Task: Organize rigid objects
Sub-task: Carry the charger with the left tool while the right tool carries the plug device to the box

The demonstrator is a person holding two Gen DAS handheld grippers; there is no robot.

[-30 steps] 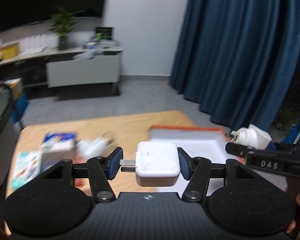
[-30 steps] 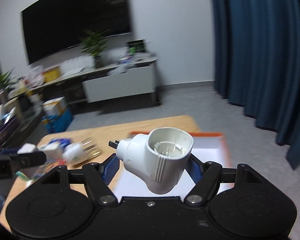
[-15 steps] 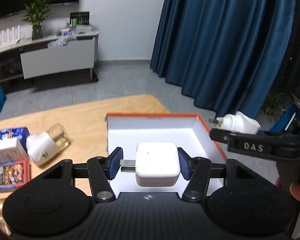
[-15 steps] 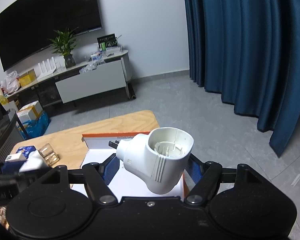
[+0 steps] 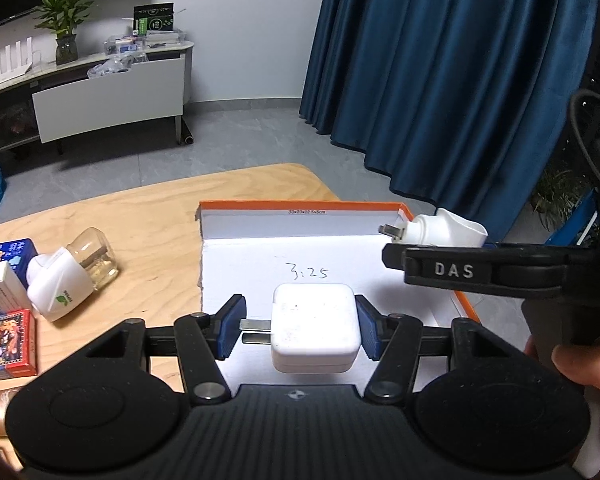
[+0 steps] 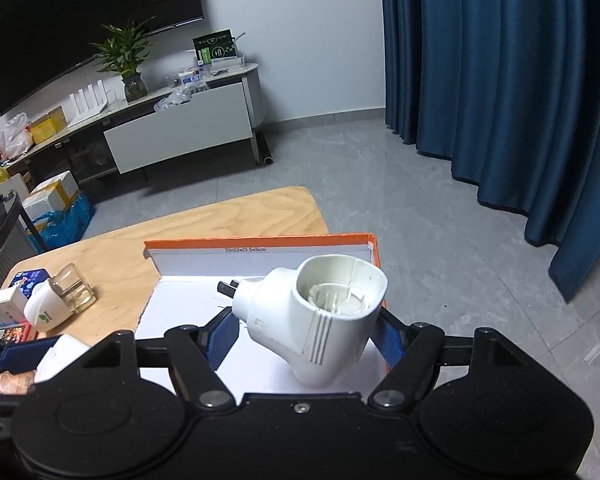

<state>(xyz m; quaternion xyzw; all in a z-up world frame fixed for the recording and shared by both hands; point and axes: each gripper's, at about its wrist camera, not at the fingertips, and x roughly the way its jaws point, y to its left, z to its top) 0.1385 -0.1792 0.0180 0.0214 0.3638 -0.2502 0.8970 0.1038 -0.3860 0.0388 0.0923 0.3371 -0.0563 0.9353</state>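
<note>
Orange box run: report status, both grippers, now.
Left gripper shut on square white charger, over orange box. Right gripper shut on white plug-in unit, same box. Box floor bare, nothing in the way.

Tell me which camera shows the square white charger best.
The left wrist view: the square white charger sits centred and whole there, clamped between the left gripper pads with its prongs pointing left, above the orange-rimmed box. The right wrist view catches only a white corner of it at the lower left.
</note>
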